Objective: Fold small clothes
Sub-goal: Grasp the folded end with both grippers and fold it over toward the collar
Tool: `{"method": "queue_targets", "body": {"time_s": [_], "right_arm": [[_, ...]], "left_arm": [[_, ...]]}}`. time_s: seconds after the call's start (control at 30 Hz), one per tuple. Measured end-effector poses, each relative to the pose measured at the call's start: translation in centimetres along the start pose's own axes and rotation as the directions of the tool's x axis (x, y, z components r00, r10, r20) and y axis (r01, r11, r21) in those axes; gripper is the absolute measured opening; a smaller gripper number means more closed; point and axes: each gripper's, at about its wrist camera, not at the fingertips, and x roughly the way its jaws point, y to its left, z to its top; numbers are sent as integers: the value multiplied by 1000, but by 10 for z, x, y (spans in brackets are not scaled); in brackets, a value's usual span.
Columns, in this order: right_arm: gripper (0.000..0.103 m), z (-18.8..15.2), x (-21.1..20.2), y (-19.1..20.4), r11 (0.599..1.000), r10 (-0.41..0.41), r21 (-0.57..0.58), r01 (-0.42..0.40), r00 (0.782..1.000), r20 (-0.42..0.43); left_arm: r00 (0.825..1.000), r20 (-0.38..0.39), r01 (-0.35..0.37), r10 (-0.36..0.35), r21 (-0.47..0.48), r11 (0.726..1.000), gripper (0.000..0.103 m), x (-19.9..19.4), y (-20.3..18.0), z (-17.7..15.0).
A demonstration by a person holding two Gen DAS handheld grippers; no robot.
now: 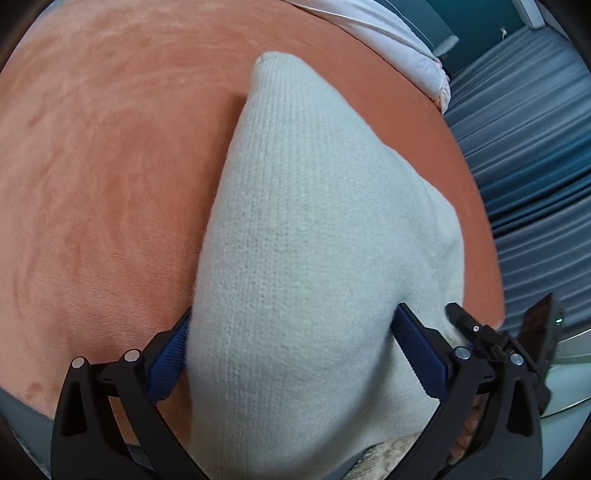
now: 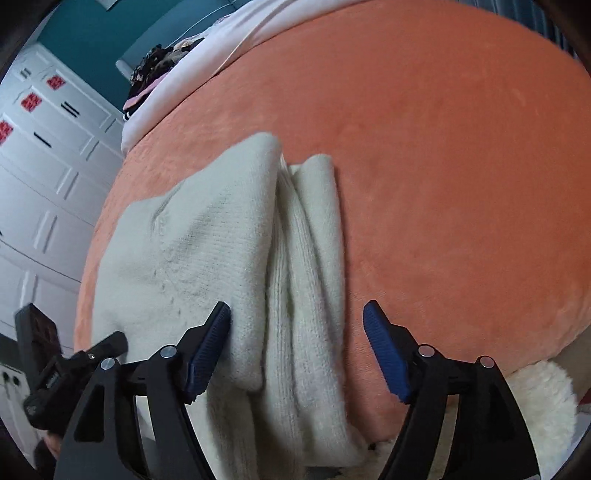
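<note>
Cream knit sweater (image 2: 207, 258) folded lengthwise, bunched on orange blanket (image 2: 443, 166); both jaws apart.

A home bedroom: a bed under an orange plush blanket (image 2: 443, 147), white bedding (image 1: 388, 33) at its head, white panelled wardrobe doors (image 2: 48, 177), and blue-grey curtains (image 1: 524, 147).

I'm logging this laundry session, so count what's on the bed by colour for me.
Cream: 1, the knit garment
Orange: 1, the blanket
White: 1, the sheet at the far edge
Dark patterned: 1, the clothes heap
Total: 4
</note>
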Motion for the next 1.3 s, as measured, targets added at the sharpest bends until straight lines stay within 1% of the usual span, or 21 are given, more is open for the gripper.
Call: {"method": "queue_targets", "body": {"time_s": [0.07,0.13,0.17,0.2,0.23,0.27,0.33,0.43,0.5,0.6,0.7,0.77,0.87,0.93,1.0,1.03,1.1,1.17,1.2,1.27,1.3], "right_arm": [[80,1,11,-9,994,82,68,-80,996,-24],[79,3,19,-10,988,134,88,-130,991,-32],[70,4,24,-7,984,162,82,-158,986,-48],[63,5,28,-4,984,167,78,-163,984,-61],[53,6,28,0,985,162,74,-157,985,-65],[40,7,27,5,986,157,68,-153,986,-54],[34,9,11,11,984,169,65,-167,986,-12],[32,11,-21,28,977,208,40,-210,976,60],[32,8,-52,44,982,190,-9,-191,975,116],[32,7,-96,60,981,193,-43,-188,961,200],[32,9,-147,73,981,189,-98,-166,932,311],[32,11,-182,84,979,194,-134,-154,901,389],[32,14,-239,103,968,229,-204,-142,833,503],[33,18,-269,118,957,262,-256,-137,785,562],[33,21,-300,138,938,310,-321,-128,725,616],[33,21,-314,145,928,333,-351,-124,698,634],[33,24,-340,167,903,389,-414,-117,636,667],[33,27,-363,187,874,445,-474,-108,573,689],[33,27,-374,198,858,472,-505,-99,542,695],[33,28,-393,217,825,527,-557,-97,489,695],[33,30,-401,227,807,553,-583,-93,466,691]], "left_arm": [[999,4,47,-47,-11,999,98,2,8,0],[999,2,53,-53,3,999,98,1,11,-2],[999,-6,51,-51,9,999,98,1,9,-1],[999,-15,51,-51,14,999,92,1,5,1],[999,-19,36,-35,16,999,87,-1,1,3],[999,-22,26,-26,15,1000,83,-4,-3,6],[1000,-12,11,-10,37,999,69,-16,-14,9],[999,26,18,-21,121,992,59,-42,-39,12],[997,60,38,-50,175,984,58,-62,-60,12],[990,83,95,-116,225,970,57,-89,-88,14],[973,128,143,-190,312,939,57,-118,-124,15],[956,164,169,-242,367,915,57,-141,-148,20],[916,228,199,-331,457,867,57,-187,-178,26],[881,277,195,-382,523,830,58,-220,-198,30],[843,323,184,-430,577,796,58,-255,-212,35],[822,345,180,-454,599,781,58,-273,-218,38],[776,385,170,-500,635,753,59,-306,-226,44],[728,423,151,-539,668,728,59,-338,-231,49],[700,445,138,-559,684,717,59,-355,-235,53],[649,485,104,-586,707,699,60,-386,-239,54],[627,501,90,-597,714,694,60,-398,-238,56]]}}
